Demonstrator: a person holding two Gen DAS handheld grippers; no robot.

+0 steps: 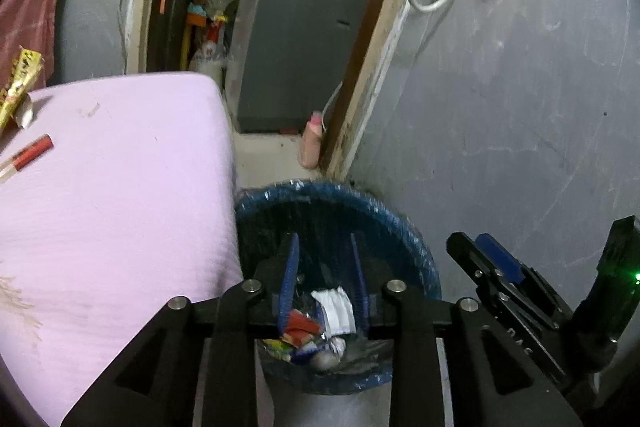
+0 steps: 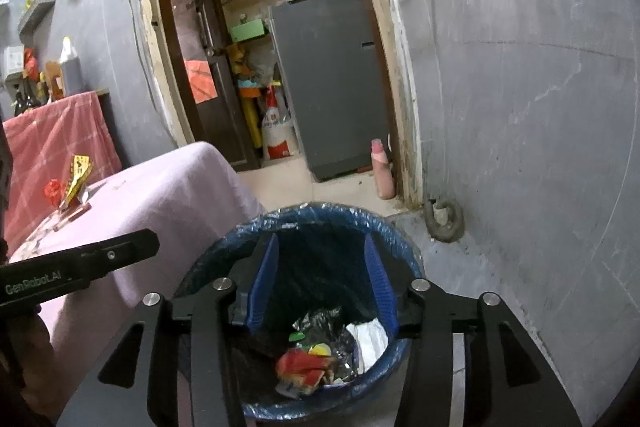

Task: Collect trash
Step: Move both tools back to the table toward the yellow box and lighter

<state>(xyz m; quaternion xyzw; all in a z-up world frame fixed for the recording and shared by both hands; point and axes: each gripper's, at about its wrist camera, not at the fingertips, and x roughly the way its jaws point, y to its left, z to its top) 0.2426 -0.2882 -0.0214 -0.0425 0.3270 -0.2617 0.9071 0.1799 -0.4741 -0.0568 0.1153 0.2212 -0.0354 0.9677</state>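
Observation:
A blue trash bin [image 1: 400, 227] [image 2: 400, 239] lined with a dark bag stands on the floor beside the table. It holds several wrappers [image 1: 298, 327] [image 2: 304, 363] and white paper [image 2: 370, 339]. My left gripper [image 1: 324, 243] is open and empty above the bin. My right gripper [image 2: 322, 245] is open and empty above the bin too, and it shows at the right of the left wrist view [image 1: 492, 251]. On the pink-covered table [image 1: 120, 187] [image 2: 180, 187] lie a yellow wrapper [image 1: 18, 83] [image 2: 80, 173] and a red tube [image 1: 32, 151] [image 2: 72, 215].
A grey wall [image 1: 520, 107] rises right of the bin. A doorway behind leads to a grey cabinet [image 2: 332, 79], shelves and a sack [image 2: 276, 131]. A pink bottle [image 2: 382, 167] stands at the door frame. A red cloth [image 2: 52, 135] covers furniture at far left.

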